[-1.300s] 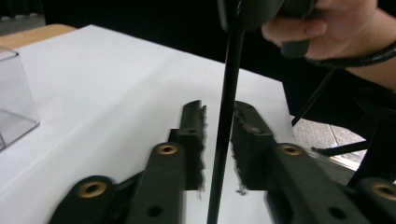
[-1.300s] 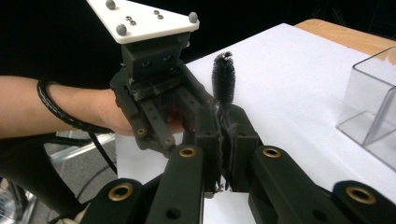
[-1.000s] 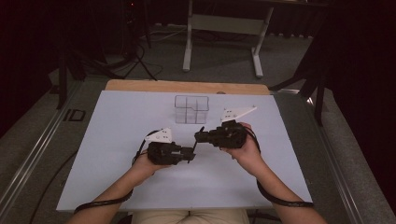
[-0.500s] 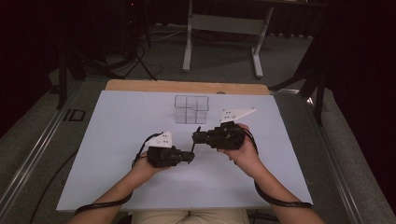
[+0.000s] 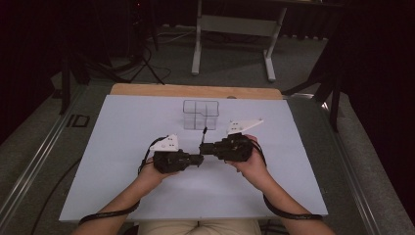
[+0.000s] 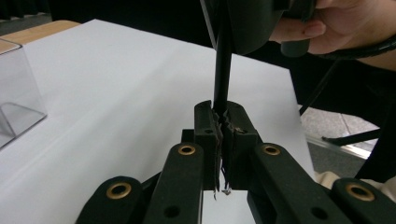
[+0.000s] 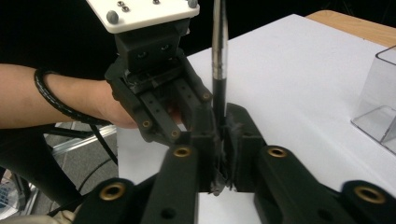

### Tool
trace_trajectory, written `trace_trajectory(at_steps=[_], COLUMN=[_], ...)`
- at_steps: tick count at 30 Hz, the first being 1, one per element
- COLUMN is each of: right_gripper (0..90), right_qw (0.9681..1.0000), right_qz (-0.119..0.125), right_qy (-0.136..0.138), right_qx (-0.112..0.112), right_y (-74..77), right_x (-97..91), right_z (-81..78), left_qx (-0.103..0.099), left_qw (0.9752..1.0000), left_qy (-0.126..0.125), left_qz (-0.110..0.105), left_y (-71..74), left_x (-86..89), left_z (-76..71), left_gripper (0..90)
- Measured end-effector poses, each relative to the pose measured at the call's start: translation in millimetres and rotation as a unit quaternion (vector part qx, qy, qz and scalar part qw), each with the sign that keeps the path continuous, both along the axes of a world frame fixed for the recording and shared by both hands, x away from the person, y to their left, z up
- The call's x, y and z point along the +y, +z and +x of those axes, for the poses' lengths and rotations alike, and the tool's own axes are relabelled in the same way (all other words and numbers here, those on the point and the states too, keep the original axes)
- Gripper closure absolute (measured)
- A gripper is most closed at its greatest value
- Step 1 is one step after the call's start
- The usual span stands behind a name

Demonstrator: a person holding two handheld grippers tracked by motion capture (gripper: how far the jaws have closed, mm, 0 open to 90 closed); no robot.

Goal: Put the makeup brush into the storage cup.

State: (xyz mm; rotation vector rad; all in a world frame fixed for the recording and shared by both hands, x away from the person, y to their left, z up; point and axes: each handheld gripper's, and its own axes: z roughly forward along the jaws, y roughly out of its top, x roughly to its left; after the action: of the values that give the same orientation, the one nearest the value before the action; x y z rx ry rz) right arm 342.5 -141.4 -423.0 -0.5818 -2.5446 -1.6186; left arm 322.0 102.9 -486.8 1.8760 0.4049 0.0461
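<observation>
From the high view I saw both of my hand-held grippers meeting near the middle of the white worktop [image 5: 122, 196], the left hand-held gripper [image 5: 198, 160] pointing to the right and the right hand-held gripper [image 5: 208, 147] pointing to the left, their tips almost touching. A thin black pen [image 5: 203, 134] rose between them and leaned a little toward the clear plastic box [image 5: 200, 115], which stood just behind it on the far half of the worktop. In this view the pen was very small, and I could not tell there which jaws held it. The left gripper view showed more: the left hand-held gripper [image 6: 223, 128] was closed tight on the lower end of the pen [image 6: 222, 70], and the pen went up steeply, its long axis nearly vertical in that picture, until the right hand [image 6: 345, 25] and its device hid it. The right gripper view showed the right hand-held gripper [image 7: 223, 128] also pressed narrow around the pen [image 7: 218, 56], with a shiny metal part higher on the barrel. There the left hand-held gripper [image 7: 154, 88] stood just behind the pen, and the box [image 7: 380, 98] was at the right edge.
</observation>
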Motion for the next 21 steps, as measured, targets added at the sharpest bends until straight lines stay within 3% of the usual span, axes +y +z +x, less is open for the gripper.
trace_trajectory(at_steps=[3, 8, 16, 18, 21], right_gripper=[85.1, 85.7, 85.8, 85.8, 85.8], right_qw=[1.0000, 0.9997, 0.9999, 0.9999, 0.9998], right_qz=[-0.007, -0.021, -0.014, -0.014, -0.013], right_qy=[0.000, 0.002, 0.000, -0.001, -0.006], right_qx=[-0.005, -0.011, -0.008, -0.010, -0.011], right_y=[-1.2, -2.0, -0.7, -0.2, 1.3], right_x=[0.1, 1.8, 0.3, -0.1, -2.3], right_z=[0.6, -0.9, -0.4, -0.2, 1.2], left_qx=[0.011, 0.012, 0.016, 0.016, 0.013], left_qw=[0.9999, 0.9999, 0.9998, 0.9999, 0.9998], left_qy=[-0.003, -0.007, -0.012, -0.004, 0.014], left_qz=[0.001, 0.005, 0.002, -0.004, 0.000], left_y=[-2.0, -4.4, -2.1, -2.7, -3.3], left_x=[0.3, -0.6, -0.1, 1.1, 3.2], left_z=[1.1, 1.2, 2.9, 3.2, 2.6], left_gripper=[86.5, 86.4, 85.7, 84.9, 66.7])
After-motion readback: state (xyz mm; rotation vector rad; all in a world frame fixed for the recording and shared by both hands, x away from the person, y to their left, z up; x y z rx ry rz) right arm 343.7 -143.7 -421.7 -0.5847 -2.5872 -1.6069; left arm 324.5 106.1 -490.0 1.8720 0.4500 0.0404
